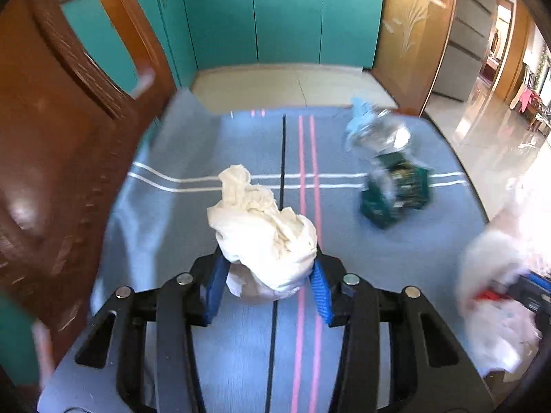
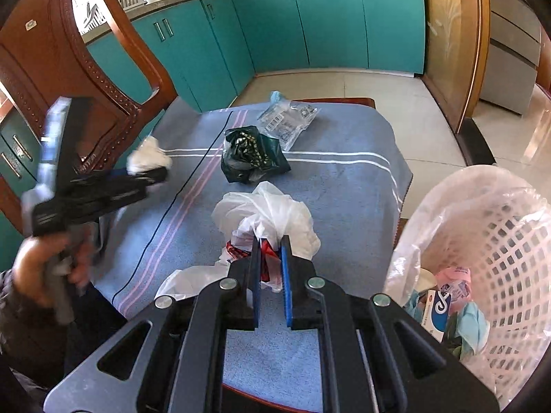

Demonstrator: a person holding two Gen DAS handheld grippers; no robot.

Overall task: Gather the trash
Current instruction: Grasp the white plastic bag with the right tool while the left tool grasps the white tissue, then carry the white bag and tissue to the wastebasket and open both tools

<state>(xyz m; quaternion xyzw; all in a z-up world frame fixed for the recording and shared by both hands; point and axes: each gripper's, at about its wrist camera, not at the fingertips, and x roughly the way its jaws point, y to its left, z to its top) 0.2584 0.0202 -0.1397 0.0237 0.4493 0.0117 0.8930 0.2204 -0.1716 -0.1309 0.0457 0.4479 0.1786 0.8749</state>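
Observation:
A crumpled white paper wad (image 1: 265, 237) sits between the blue pads of my left gripper (image 1: 268, 267), which is shut on it just above the blue striped tablecloth (image 1: 206, 361). In the right wrist view the left gripper (image 2: 153, 173) carries the same wad (image 2: 148, 156) at the table's left side. My right gripper (image 2: 270, 242) is shut on a white plastic bag with red print (image 2: 272, 210), also visible blurred at the right edge (image 1: 492, 292). A dark green wrapper (image 2: 253, 158) and a clear plastic package (image 2: 289, 117) lie further back on the cloth.
A white lattice basket (image 2: 509, 234) with a clear liner stands at the table's right, holding several pieces of trash. A carved wooden chair (image 2: 103, 69) stands close at the left. Teal cabinets (image 2: 327, 24) line the far wall, with tiled floor beyond the table.

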